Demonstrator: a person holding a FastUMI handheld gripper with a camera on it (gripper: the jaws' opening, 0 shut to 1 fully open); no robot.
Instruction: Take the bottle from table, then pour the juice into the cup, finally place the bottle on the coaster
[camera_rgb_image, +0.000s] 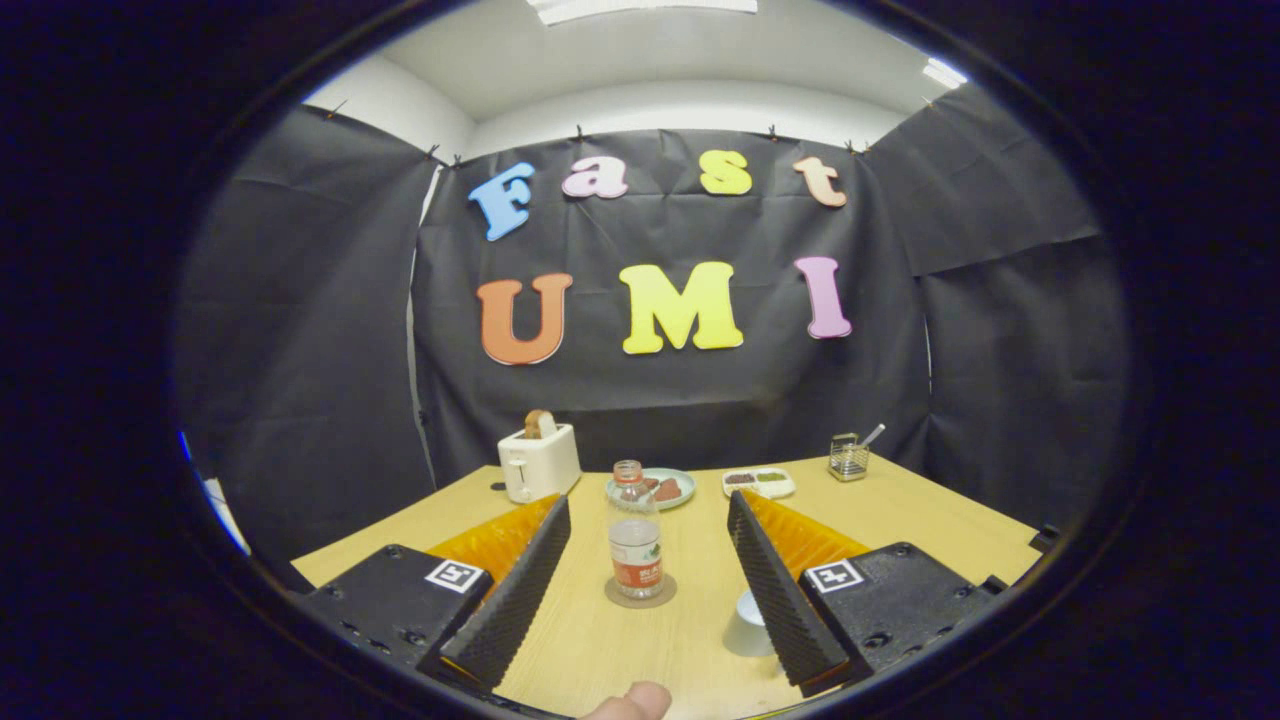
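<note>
A clear plastic bottle (635, 540) with a red-and-white label stands upright on a round brown coaster (640, 593) on the wooden table (930, 520). It sits between the two fingers of my gripper (648, 528), with a wide gap on each side, so neither finger touches it. The gripper is open. A pale cup (748, 624) rests on the table close to the inner side of the right finger (785, 590), partly hidden behind it. The bottle has no cap on it and looks nearly empty.
At the back of the table stand a white toaster (538, 462) with a slice of bread, a round plate (662, 488) with food, a small white tray (759, 483) and a wire holder (848, 457) with a spoon. A fingertip (632, 702) shows at the near edge.
</note>
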